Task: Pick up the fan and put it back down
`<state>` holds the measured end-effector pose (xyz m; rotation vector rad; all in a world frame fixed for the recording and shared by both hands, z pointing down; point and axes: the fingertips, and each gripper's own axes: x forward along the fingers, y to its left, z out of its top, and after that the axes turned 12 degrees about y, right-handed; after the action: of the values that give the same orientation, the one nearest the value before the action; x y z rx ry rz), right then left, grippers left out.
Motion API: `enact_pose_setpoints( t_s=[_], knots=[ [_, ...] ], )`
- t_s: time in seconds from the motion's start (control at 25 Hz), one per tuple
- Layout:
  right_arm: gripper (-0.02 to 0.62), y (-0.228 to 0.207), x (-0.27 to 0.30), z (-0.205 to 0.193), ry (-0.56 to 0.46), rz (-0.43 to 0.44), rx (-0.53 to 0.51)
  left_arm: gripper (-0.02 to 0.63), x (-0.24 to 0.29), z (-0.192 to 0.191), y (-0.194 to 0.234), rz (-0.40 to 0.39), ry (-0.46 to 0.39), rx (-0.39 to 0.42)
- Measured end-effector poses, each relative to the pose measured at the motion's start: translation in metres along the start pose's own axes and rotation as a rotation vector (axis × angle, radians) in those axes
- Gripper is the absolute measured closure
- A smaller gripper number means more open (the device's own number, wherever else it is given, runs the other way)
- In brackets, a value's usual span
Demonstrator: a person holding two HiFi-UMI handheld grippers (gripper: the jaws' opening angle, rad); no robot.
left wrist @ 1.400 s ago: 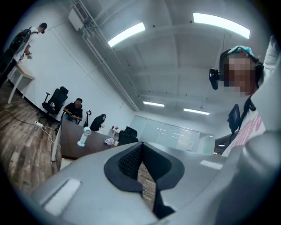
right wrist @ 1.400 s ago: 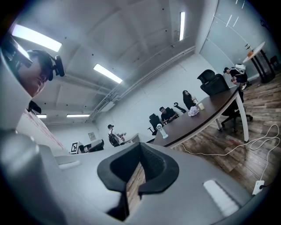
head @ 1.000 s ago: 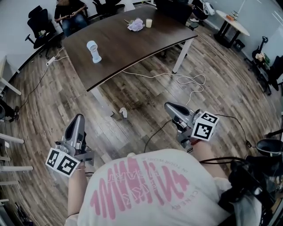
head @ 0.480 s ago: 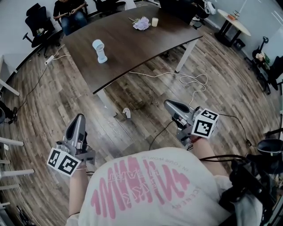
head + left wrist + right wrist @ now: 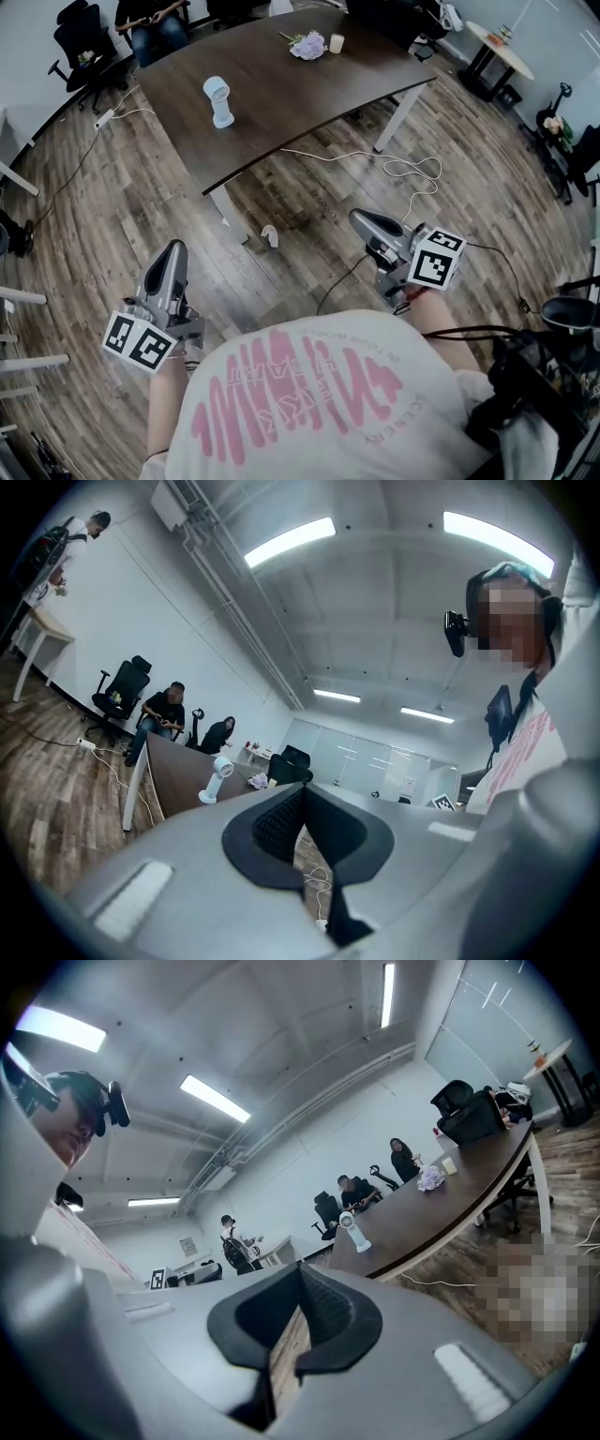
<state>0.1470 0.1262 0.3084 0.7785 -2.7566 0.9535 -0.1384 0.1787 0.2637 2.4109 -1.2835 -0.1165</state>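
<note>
A small white fan [image 5: 218, 101] stands upright on the dark wooden table [image 5: 309, 89], near its left end. It also shows far ahead in the left gripper view as the fan [image 5: 217, 778] and in the right gripper view as the fan [image 5: 352, 1231]. My left gripper [image 5: 173, 253] is held level over the floor, well short of the table, shut with nothing in it. My right gripper [image 5: 362, 221] is likewise over the floor to the right, shut and empty. Both point toward the table.
A flower bunch [image 5: 311, 45] and a pale cup [image 5: 337, 43] sit at the table's far end. White cables [image 5: 405, 171] and a crumpled white scrap [image 5: 270, 235] lie on the wood floor. A seated person [image 5: 155, 19] and office chairs are behind the table; a round side table [image 5: 502, 52] stands at the right.
Both grippers and the view have moved forward toward the table; the fan now sits lower and further right in the head view. Jaws stayed shut.
</note>
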Motion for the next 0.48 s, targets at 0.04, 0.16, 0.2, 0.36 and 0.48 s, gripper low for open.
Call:
enact_pose_setpoints(
  t_s=[0.04, 0.16, 0.2, 0.36, 0.48],
  knots=[
    [0.589, 0.001, 0.003, 0.0, 0.008, 0.002, -0.005, 0.588, -0.001, 0.0, 0.001, 0.003, -0.002, 0.0],
    [0.589, 0.002, 0.012, 0.001, 0.02, 0.014, -0.008, 0.588, -0.007, -0.002, 0.005, 0.016, -0.005, -0.003],
    [0.59, 0.002, 0.016, 0.001, 0.02, 0.02, -0.007, 0.588, -0.01, -0.003, 0.007, 0.02, -0.008, -0.004],
    [0.589, 0.006, 0.035, 0.004, 0.031, 0.05, -0.02, 0.588, -0.021, -0.003, 0.014, 0.045, -0.021, -0.002],
    [0.589, 0.013, 0.049, 0.003, 0.051, 0.075, -0.033, 0.588, -0.029, -0.002, 0.018, 0.061, -0.029, -0.008]
  ],
)
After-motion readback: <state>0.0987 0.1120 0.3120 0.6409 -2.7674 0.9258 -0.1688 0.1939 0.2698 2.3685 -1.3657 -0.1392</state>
